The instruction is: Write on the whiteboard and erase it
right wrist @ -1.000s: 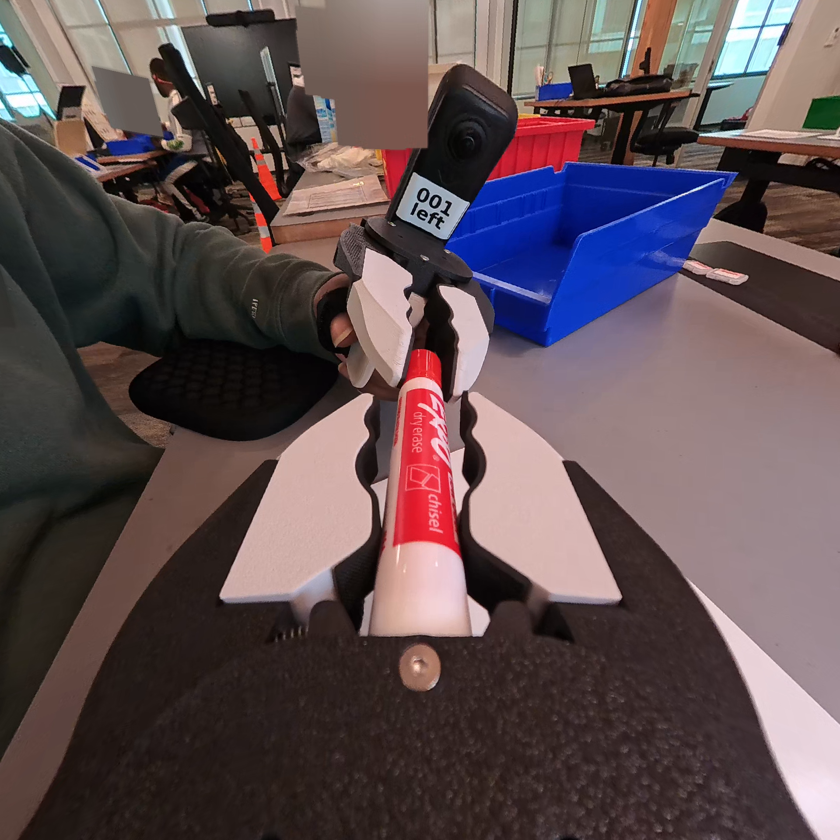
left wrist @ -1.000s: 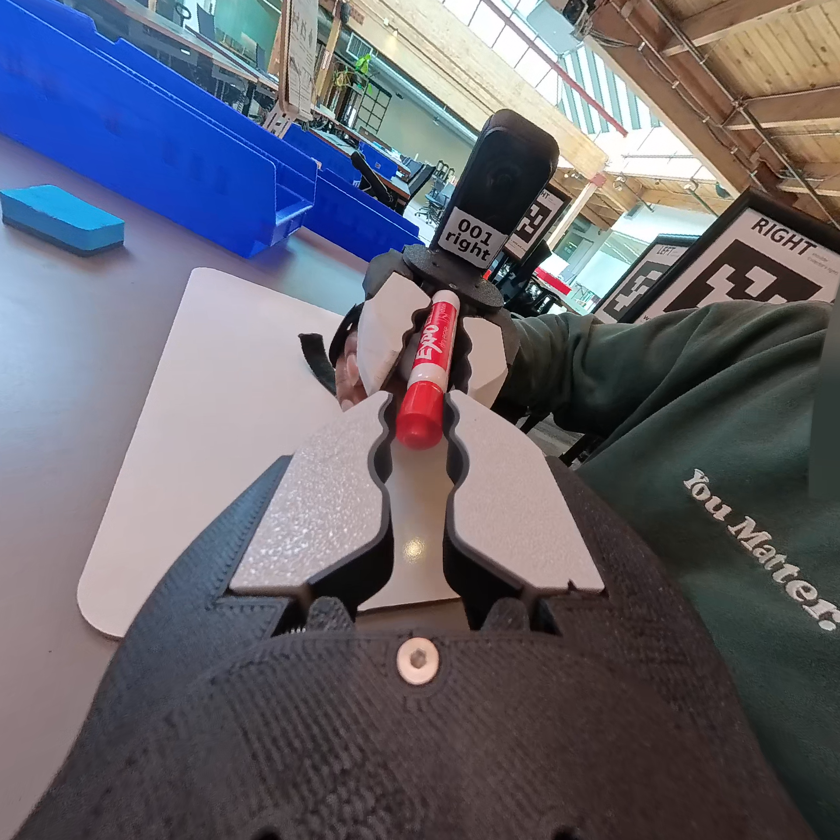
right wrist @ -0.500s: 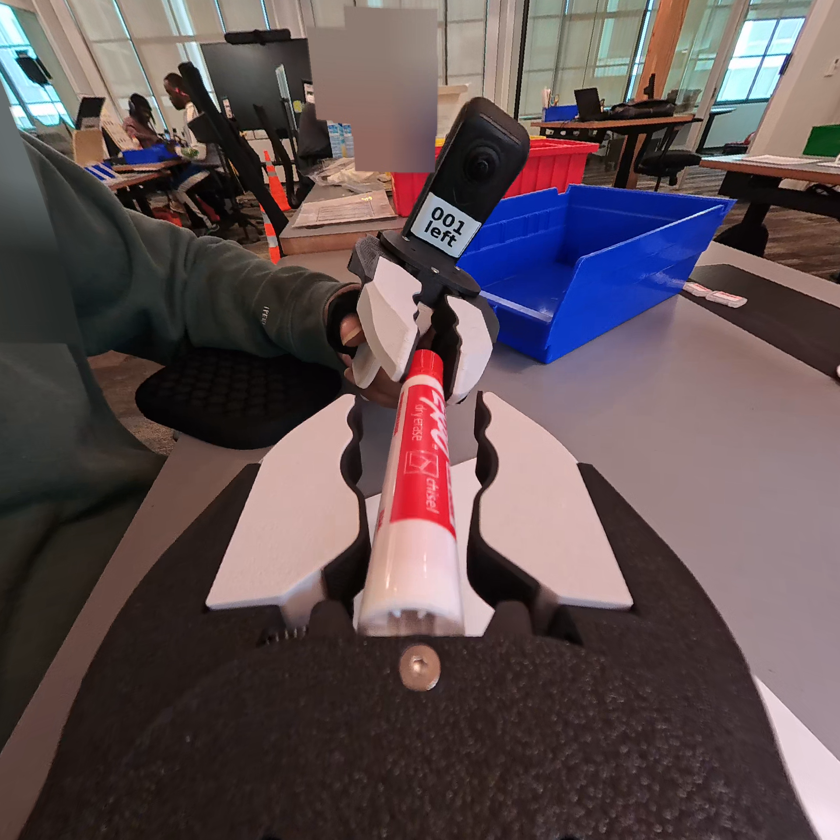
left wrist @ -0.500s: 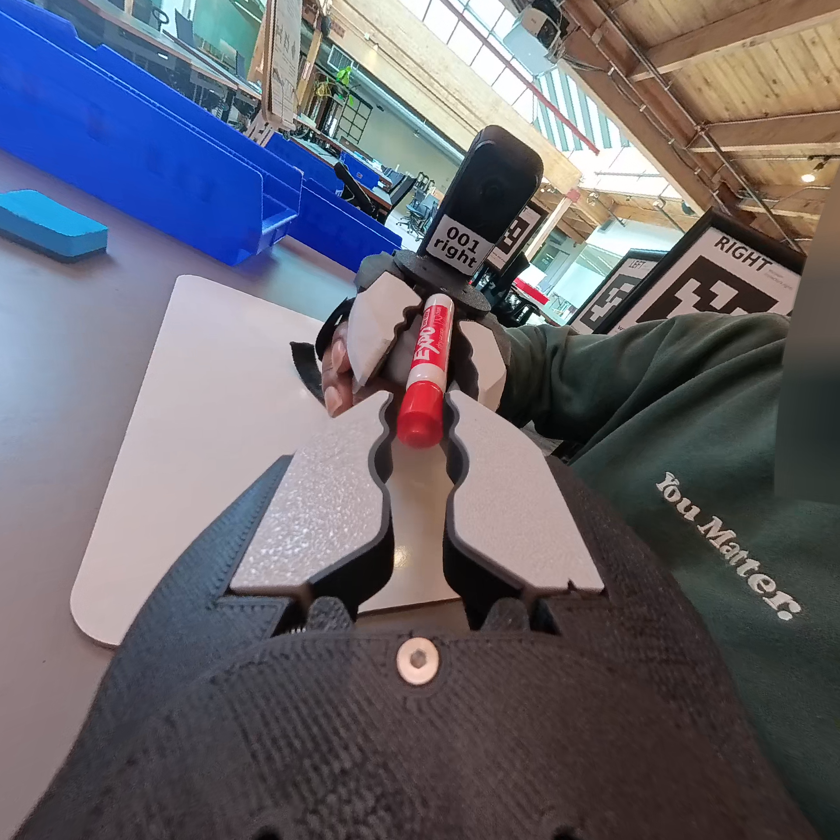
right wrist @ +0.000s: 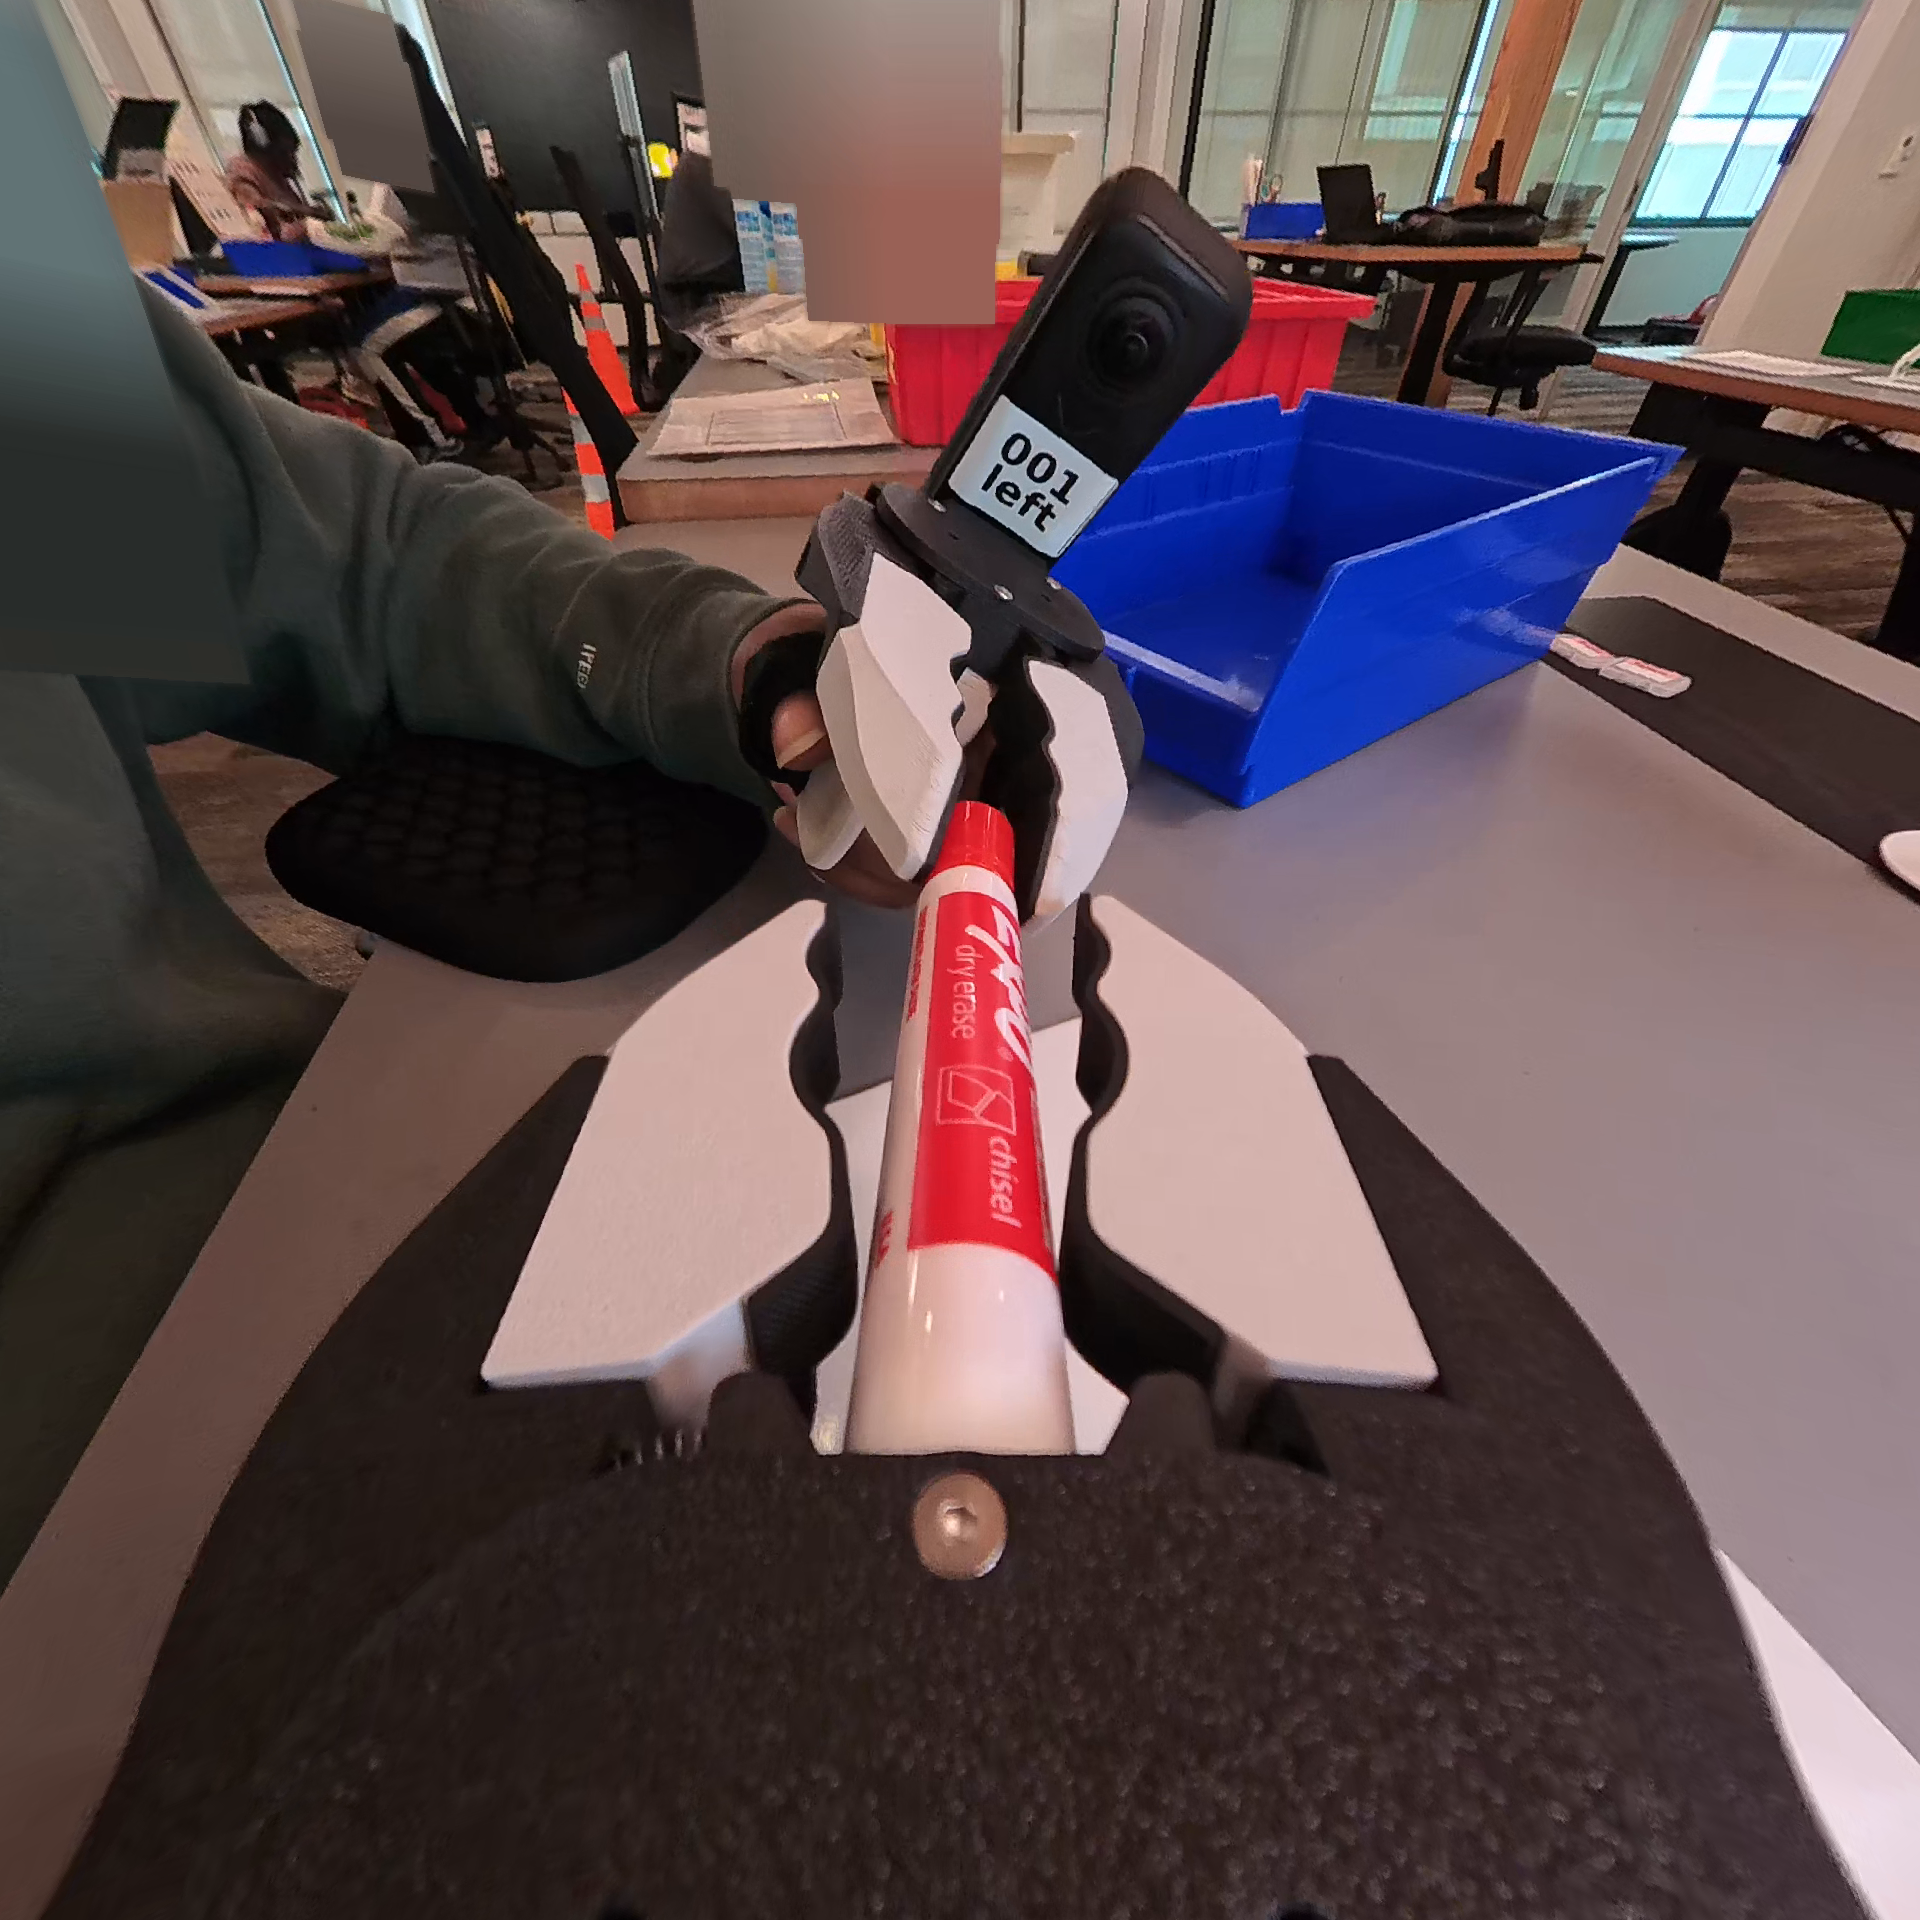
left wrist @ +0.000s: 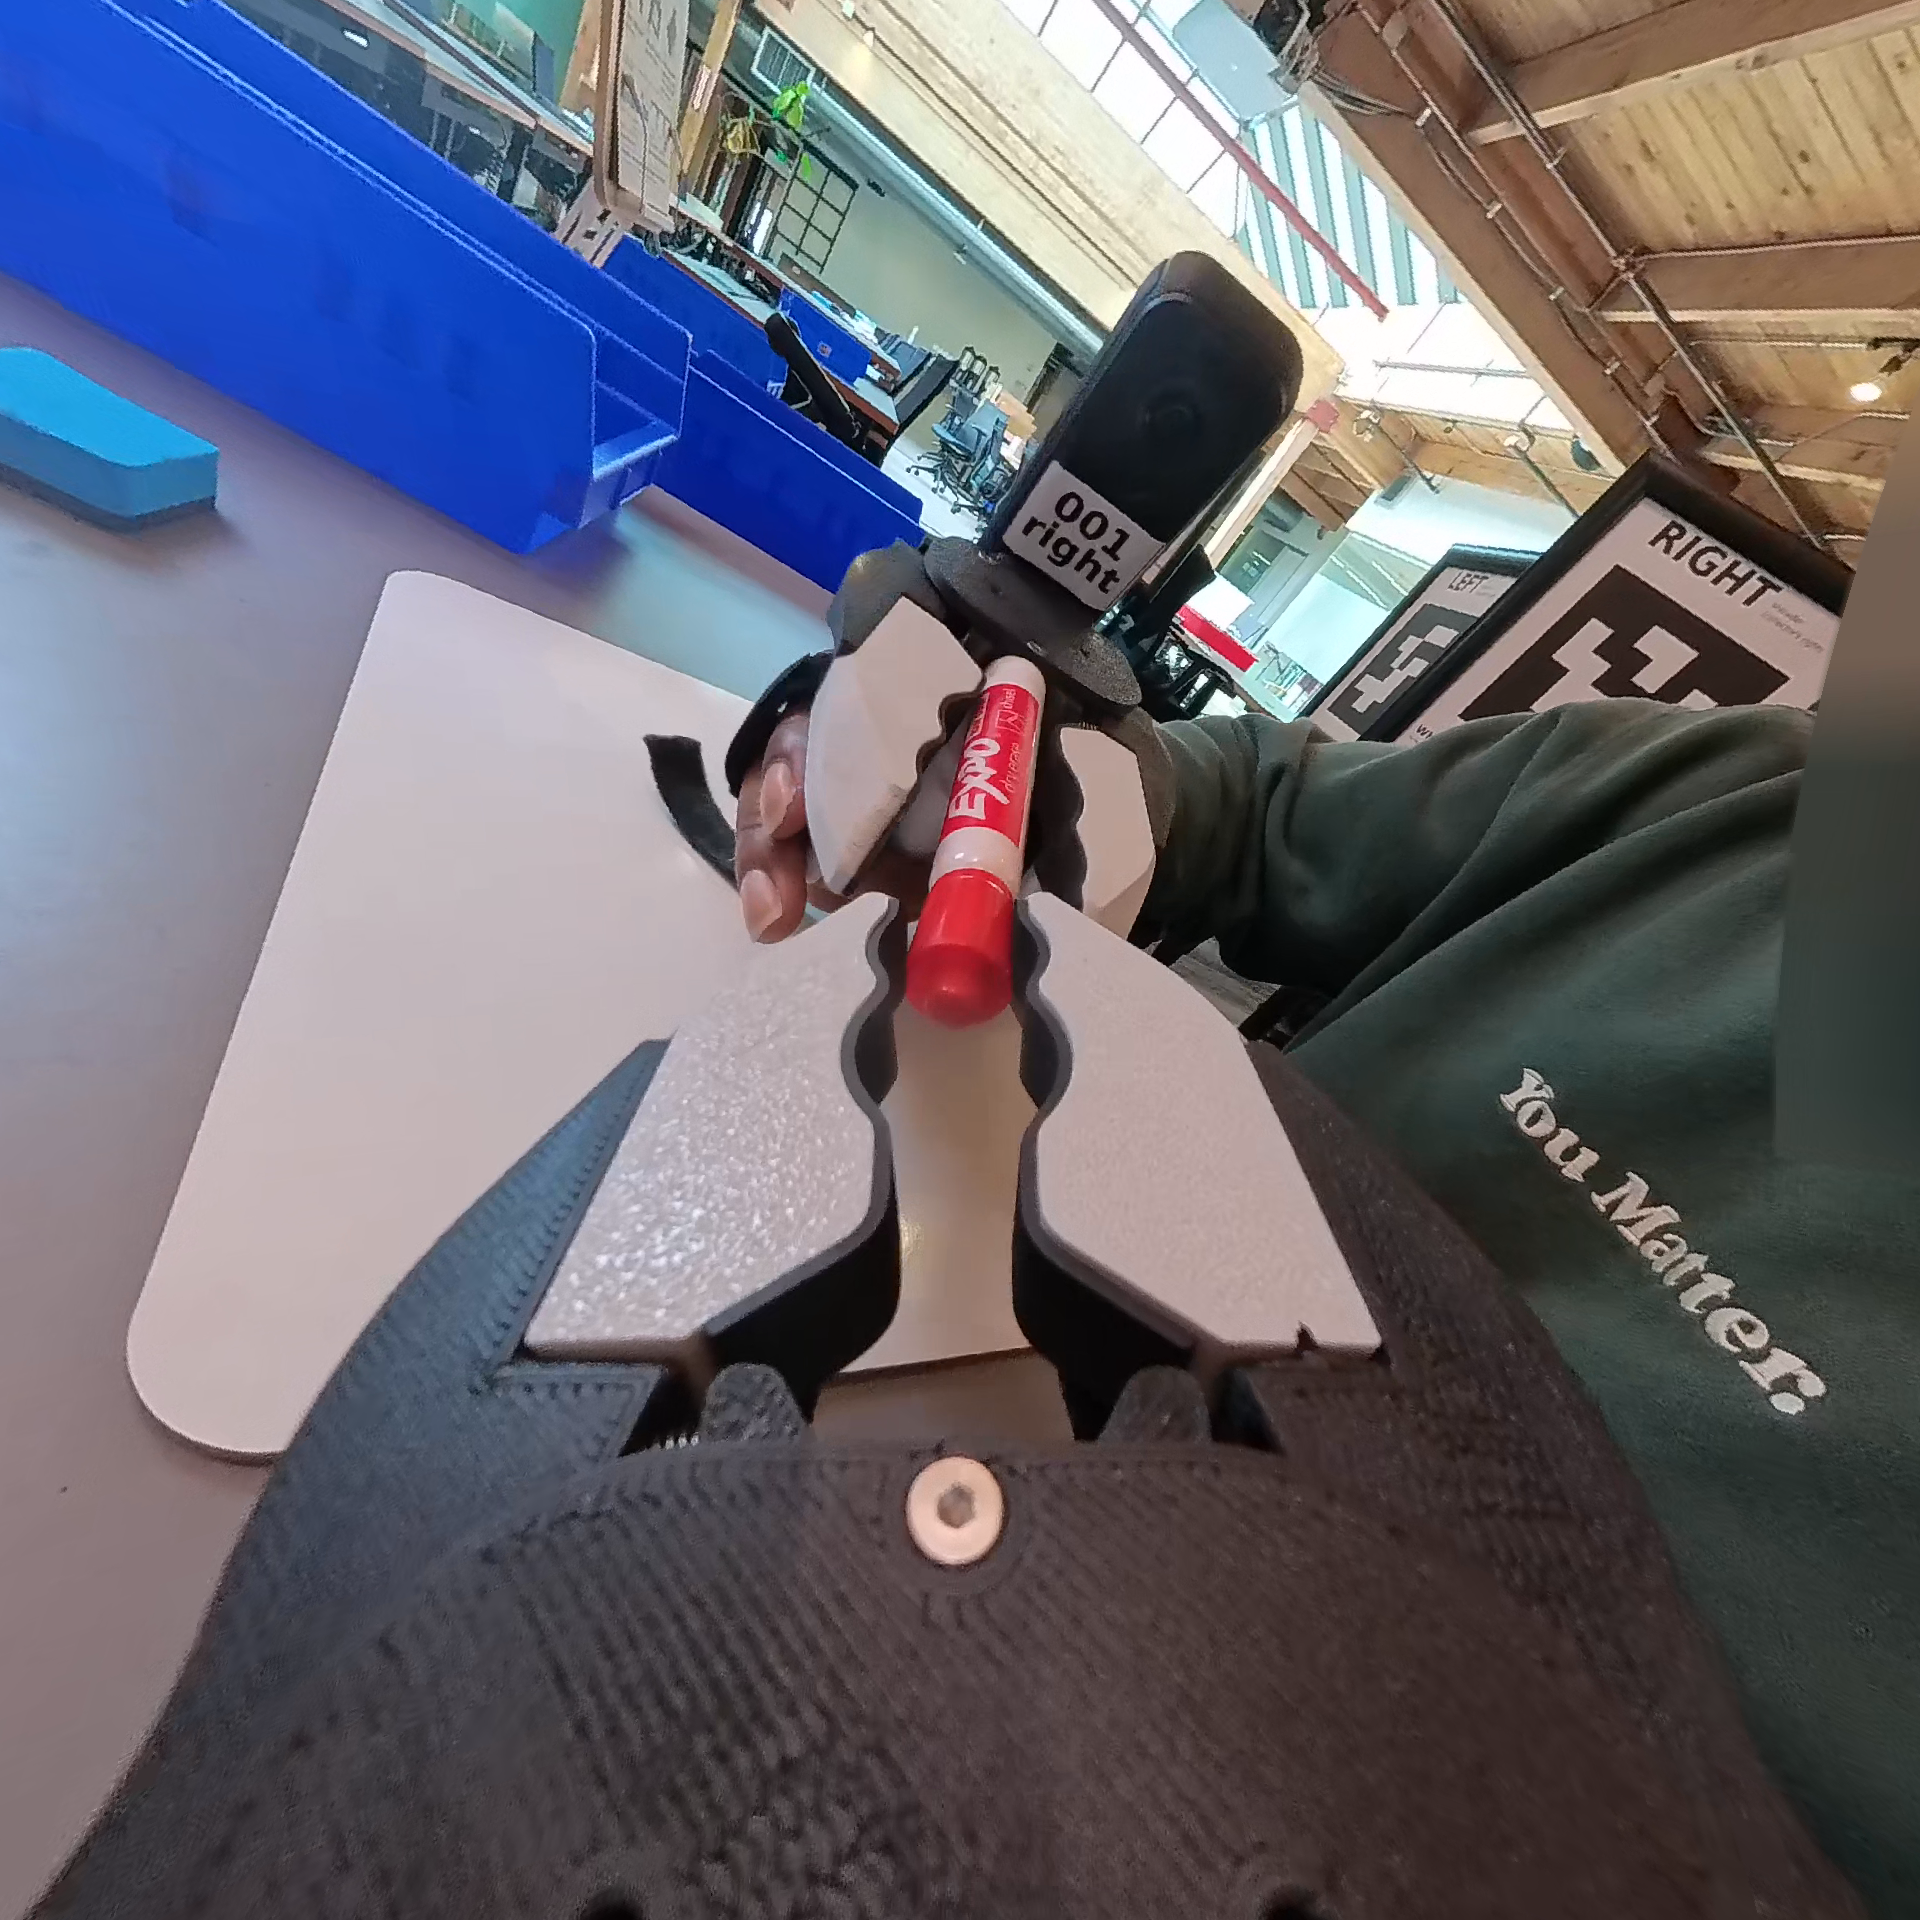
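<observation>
One change showed: the right gripper (right wrist: 956, 914) had loosened, and its jaws now stood a little apart from the white-and-red dry-erase marker (right wrist: 966, 1143) lying between them at the centre of the frame. The left gripper (left wrist: 956, 914) stayed narrow and seemed to pinch the marker's red cap (left wrist: 956, 961). Probably uncapping came next, above the blank white whiteboard (left wrist: 468, 883) at centre left.
</observation>
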